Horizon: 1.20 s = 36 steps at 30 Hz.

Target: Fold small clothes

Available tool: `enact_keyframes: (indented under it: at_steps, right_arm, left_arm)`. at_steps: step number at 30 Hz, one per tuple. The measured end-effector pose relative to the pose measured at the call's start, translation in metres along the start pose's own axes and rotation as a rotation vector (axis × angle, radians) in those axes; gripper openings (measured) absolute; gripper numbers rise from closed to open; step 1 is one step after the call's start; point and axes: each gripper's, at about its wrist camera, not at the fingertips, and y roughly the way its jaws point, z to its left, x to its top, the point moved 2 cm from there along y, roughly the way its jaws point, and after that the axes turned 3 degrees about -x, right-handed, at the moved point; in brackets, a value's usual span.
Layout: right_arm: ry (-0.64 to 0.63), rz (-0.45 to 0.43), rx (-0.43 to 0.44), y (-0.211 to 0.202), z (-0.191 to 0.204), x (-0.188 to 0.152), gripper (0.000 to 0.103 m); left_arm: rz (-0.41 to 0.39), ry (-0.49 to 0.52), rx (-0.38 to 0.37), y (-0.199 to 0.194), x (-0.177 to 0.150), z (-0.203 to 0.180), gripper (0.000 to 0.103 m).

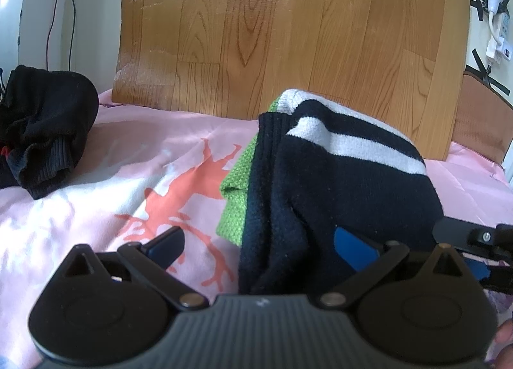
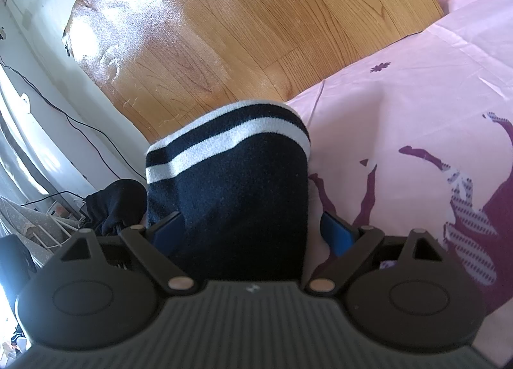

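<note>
A small navy knit garment (image 1: 336, 183) with white stripes and a green part (image 1: 237, 189) lies bunched on the pink bedsheet (image 1: 96, 196). My left gripper (image 1: 259, 244) is open, its blue pads spread wide, with the garment's near edge lying between them. In the right wrist view the same navy striped garment (image 2: 231, 183) fills the gap of my right gripper (image 2: 253, 228), whose blue pads stand apart on either side of the cloth. The right gripper's black frame (image 1: 474, 237) shows at the right edge of the left wrist view.
A heap of black clothes (image 1: 41, 125) lies at the far left on the sheet. A wood-pattern board (image 1: 288, 36) stands behind the bed. Cables and a power strip (image 1: 497, 16) hang on the wall at right. The sheet (image 2: 416, 96) extends to the right.
</note>
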Motion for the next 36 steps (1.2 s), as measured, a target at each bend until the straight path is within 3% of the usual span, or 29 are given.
enact_keyframes:
  at_steps: [36]
  right_arm:
    - [0.002,0.000,0.006,-0.0009,-0.0004,0.0003,0.094]
  left_arm:
    - [0.007,0.014,-0.005,0.0016,0.0008,0.0009,0.103]
